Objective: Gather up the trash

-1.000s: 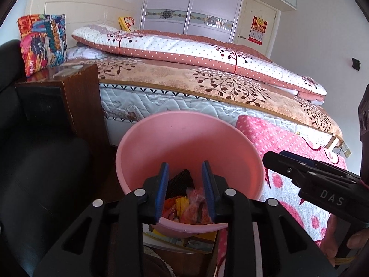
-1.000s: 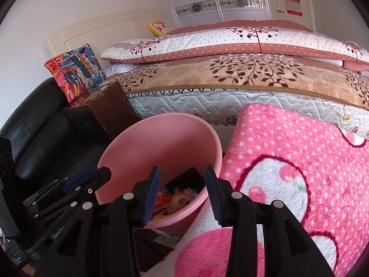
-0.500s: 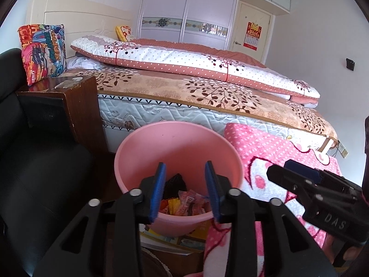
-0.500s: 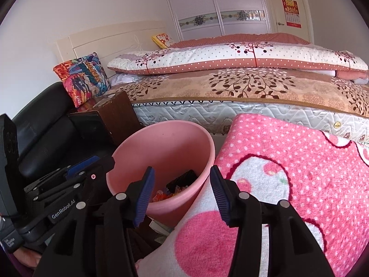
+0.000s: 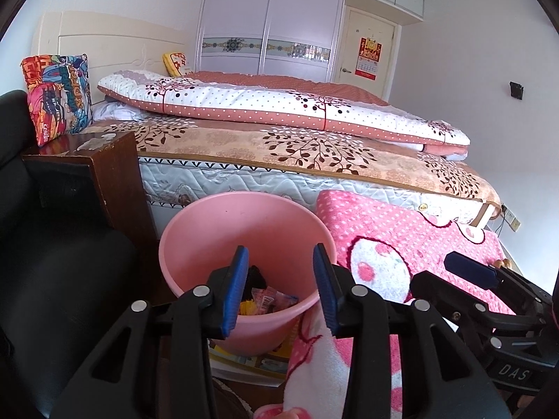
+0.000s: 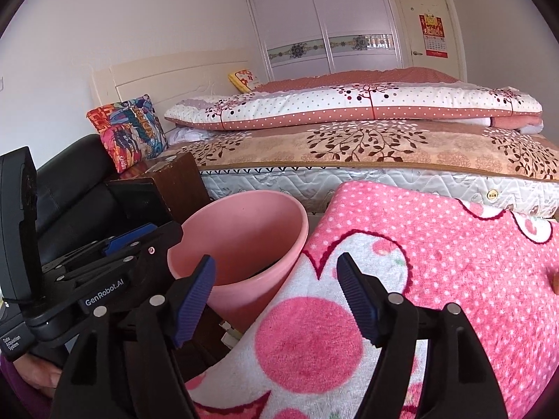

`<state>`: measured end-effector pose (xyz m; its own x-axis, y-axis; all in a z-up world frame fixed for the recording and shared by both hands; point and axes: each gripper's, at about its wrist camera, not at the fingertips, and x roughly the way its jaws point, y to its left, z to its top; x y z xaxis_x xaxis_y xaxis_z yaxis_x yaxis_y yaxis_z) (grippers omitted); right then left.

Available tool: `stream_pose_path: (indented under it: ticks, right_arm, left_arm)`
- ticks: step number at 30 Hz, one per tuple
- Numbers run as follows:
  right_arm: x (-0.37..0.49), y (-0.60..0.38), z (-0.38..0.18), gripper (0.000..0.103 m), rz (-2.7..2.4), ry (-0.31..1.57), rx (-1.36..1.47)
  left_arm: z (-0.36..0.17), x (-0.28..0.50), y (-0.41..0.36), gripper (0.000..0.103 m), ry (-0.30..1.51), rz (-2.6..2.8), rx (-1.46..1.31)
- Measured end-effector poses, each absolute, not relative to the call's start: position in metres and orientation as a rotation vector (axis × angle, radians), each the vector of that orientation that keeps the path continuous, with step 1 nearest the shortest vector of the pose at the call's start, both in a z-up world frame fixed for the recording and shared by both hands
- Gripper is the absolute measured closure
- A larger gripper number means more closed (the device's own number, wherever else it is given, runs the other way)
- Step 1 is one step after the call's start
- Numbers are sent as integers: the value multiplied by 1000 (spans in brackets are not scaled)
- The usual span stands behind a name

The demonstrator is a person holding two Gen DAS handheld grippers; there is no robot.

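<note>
A pink plastic bin (image 5: 244,230) stands on the floor beside the bed and holds colourful wrappers (image 5: 269,302) and a black piece at its bottom. It also shows in the right wrist view (image 6: 251,230). My left gripper (image 5: 279,289) is open and empty, just in front of the bin's near rim. My right gripper (image 6: 276,296) is open and empty, over the edge of a pink spotted blanket (image 6: 436,262) to the right of the bin. Each gripper shows in the other's view: the right one (image 5: 489,296), the left one (image 6: 104,265).
A dark wooden nightstand (image 5: 104,174) and a black leather seat (image 5: 52,279) stand left of the bin. The bed (image 5: 279,146) with folded quilts lies behind it. Papers (image 5: 251,359) lie under the bin. A small orange object (image 6: 555,281) sits at the blanket's right edge.
Both grippers have drawn back and up from the bin, so it looks smaller and lower. The right gripper's jaws have opened wider. More of the pink blanket shows.
</note>
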<state>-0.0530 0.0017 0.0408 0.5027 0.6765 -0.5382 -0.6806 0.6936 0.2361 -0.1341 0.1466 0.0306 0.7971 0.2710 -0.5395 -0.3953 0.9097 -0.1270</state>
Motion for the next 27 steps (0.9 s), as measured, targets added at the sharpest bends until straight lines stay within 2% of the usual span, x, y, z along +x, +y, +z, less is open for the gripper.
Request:
stream_pose_path:
  ticks: [4, 27]
  right_arm:
    - [-55, -5, 43, 28, 816, 644, 8]
    - [-73, -20, 54, 25, 761, 574, -30]
  left_arm:
    - [33, -137, 141, 55, 531, 356, -239]
    - [42, -141, 124, 54, 521, 342, -214]
